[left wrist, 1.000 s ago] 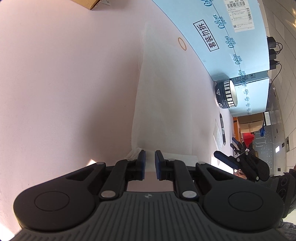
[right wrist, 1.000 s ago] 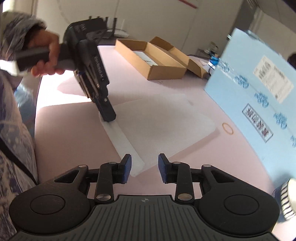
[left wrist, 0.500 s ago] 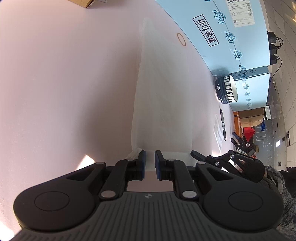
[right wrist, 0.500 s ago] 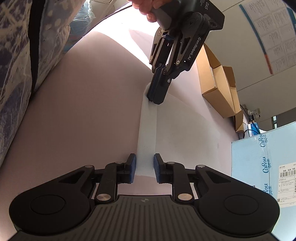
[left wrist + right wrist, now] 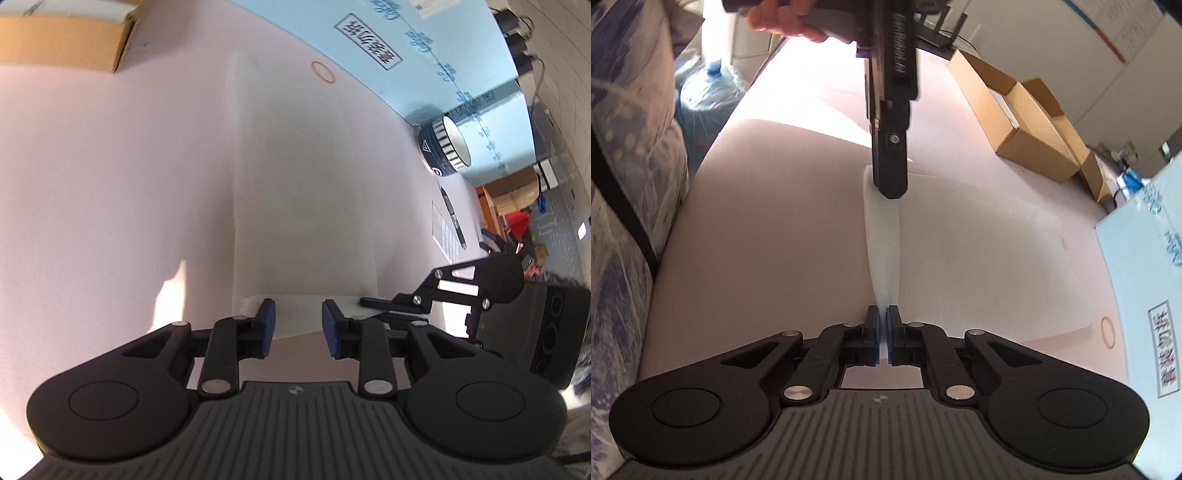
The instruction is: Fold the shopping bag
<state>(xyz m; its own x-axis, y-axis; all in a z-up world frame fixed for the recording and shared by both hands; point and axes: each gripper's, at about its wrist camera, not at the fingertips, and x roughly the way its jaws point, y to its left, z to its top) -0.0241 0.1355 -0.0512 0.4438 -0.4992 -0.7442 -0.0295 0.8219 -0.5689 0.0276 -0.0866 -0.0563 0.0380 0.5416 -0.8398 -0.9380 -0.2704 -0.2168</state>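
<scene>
Two tongs meet the bag's near strip: right tongs clenched on its lower-frame end, left tongs opening, released, over the upper end.

We see a pale pink tabletop filling most of both views. A white shopping bag lies flat on it through the middle of the left wrist frame, with a narrow folded strip along its near edge. At upper left of that frame sits a brown cardboard box. Along the upper right stands a large light blue box, and just beside it on the tabletop lies a thin rubber band. At right we find a dark bowl with a striped rim, a dark pen and a small printed paper. In the right wrist view, open cardboard boxes sit at upper right.
</scene>
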